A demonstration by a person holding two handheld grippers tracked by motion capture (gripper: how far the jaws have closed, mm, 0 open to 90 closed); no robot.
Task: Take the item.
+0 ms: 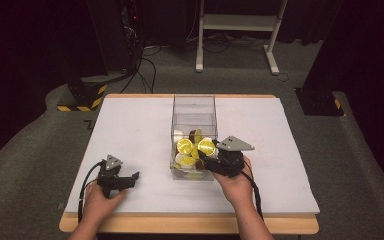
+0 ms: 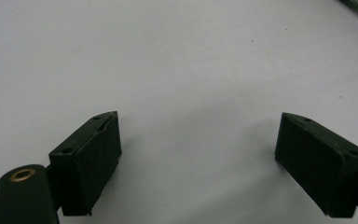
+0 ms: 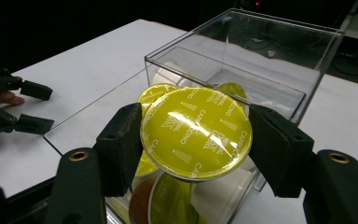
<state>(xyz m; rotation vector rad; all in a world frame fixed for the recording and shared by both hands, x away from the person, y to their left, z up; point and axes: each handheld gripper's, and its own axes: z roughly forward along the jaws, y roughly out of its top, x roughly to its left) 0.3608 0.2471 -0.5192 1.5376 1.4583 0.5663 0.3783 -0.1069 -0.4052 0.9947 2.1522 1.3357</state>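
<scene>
Yellow foil tops the coffee capsule (image 3: pixel 196 132) pinched between the jaws of the right gripper (image 3: pixel 196 140), held just above the clear plastic box (image 1: pixel 194 107) of more capsules (image 1: pixel 185 146) mid-table. Well off to the side, the left gripper (image 2: pixel 198 140) rests spread wide over the bare white table (image 1: pixel 130 130).

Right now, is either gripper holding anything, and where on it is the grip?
The right gripper clamps a yellow-lidded coffee capsule by opposite edges of its rim, over the clear box. The left gripper is open, holding nothing.
</scene>
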